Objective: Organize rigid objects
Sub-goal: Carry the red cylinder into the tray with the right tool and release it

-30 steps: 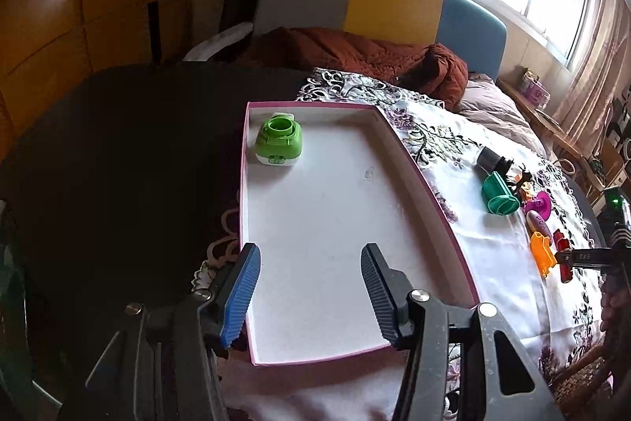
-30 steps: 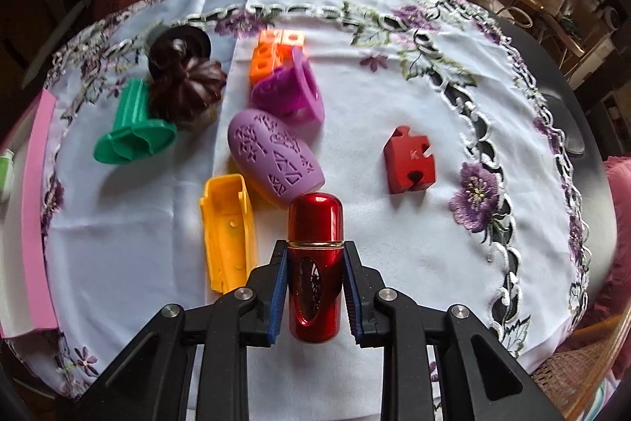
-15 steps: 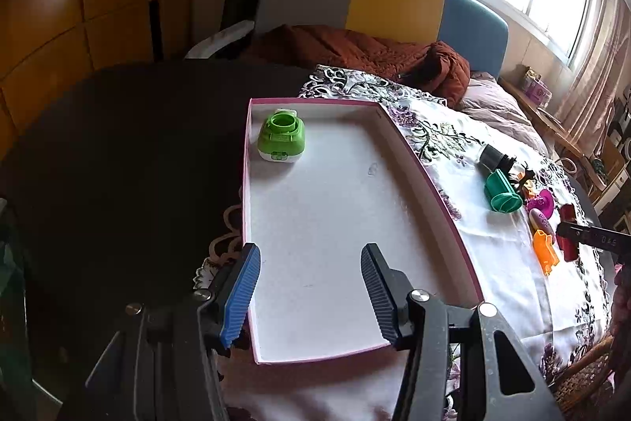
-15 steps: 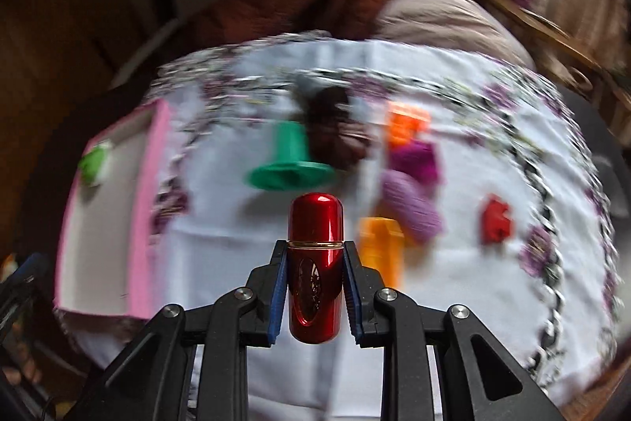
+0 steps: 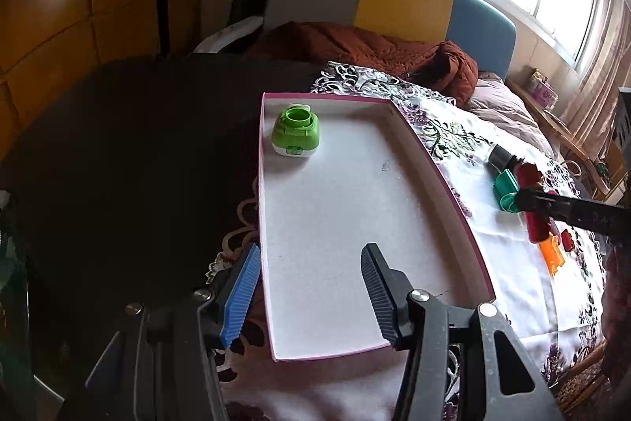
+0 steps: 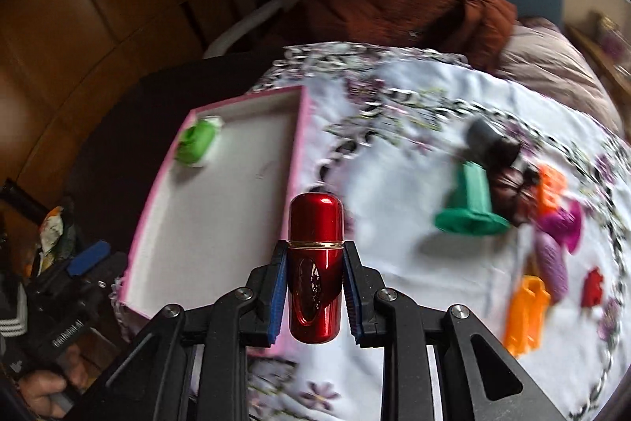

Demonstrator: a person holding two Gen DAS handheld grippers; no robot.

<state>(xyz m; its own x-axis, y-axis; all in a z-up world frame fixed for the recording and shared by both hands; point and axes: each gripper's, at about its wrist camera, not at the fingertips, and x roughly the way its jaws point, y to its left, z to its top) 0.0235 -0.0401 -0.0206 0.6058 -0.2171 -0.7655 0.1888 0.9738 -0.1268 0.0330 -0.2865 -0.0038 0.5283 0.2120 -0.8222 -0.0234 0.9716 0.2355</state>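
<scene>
A glossy red bottle (image 6: pixel 315 223) stands upright between the blue pads of my right gripper (image 6: pixel 315 253), which is shut on it and held above the white flowered cloth, just right of the pink-rimmed tray (image 6: pixel 299 145). In the left wrist view that gripper (image 5: pixel 524 200) and the red bottle (image 5: pixel 537 227) show at the right, in front of the loose toys. My left gripper (image 5: pixel 309 263) hovers open and empty over the near end of the tray (image 5: pixel 434 164). A green lidded container (image 5: pixel 295 131) sits in the tray's far left corner.
On the cloth to the right lie a green flanged piece (image 6: pixel 469 212), a dark brown object (image 6: pixel 508 180), an orange block (image 6: pixel 550 188), a magenta piece (image 6: pixel 564 223), a purple oval (image 6: pixel 552 263), a yellow-orange mould (image 6: pixel 526 310) and a red puzzle piece (image 6: pixel 591 287). Dark table lies left of the tray.
My right gripper has carried the red bottle up and to the left, away from the toy cluster to beside the tray's right rim. The left gripper has stayed put.
</scene>
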